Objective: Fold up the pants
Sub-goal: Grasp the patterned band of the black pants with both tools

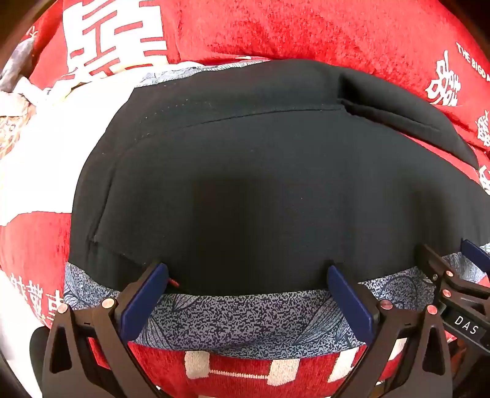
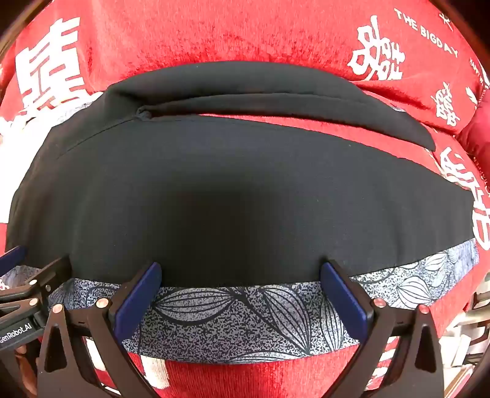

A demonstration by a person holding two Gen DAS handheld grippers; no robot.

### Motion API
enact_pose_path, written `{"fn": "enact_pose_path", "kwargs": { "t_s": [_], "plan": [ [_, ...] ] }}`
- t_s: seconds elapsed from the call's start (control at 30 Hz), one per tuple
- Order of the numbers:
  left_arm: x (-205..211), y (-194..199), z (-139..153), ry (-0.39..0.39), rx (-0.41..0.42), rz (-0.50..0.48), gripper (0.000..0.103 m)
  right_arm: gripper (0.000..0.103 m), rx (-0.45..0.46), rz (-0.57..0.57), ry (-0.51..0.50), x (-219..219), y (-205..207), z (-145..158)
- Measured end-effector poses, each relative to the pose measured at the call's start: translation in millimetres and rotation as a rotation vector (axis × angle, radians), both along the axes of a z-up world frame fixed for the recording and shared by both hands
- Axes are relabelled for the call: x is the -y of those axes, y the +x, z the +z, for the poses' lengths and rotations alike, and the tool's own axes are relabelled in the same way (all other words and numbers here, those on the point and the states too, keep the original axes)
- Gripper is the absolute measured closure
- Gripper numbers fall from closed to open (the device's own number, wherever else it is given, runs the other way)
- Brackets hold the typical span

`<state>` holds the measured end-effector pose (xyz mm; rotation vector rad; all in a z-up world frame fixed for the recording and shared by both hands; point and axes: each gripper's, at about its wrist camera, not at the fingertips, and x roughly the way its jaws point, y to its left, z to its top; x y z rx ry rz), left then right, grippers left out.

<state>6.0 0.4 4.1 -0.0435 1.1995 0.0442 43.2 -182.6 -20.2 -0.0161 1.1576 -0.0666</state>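
black pants (image 1: 245, 171) flat on red blanket (image 1: 275, 27) — left gripper (image 1: 248, 275) and right gripper (image 2: 240, 272) fingers spread wide at near edge, holding nothing.

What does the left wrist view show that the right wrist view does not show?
Only the left wrist view shows the grey and white bundle of cloth at its far left edge, and the right claw entering from the right.

Only the right wrist view shows the full print "THE BIGDAY" on the red blanket, and the left claw entering from the left.

Both show the black pants lying flat, the patterned grey band along their near edge, and open claw fingers at that edge.
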Motion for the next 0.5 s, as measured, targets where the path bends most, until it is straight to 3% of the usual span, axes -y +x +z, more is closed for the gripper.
{"fn": "enact_pose_path", "kwargs": {
  "t_s": [0.5],
  "plan": [
    [-0.9, 0.8, -6.6, -0.007, -0.023, 0.018, 0.0, 0.0, -0.024, -0.003, -0.002, -1.3, 2.2, -2.8]
  ]
}}
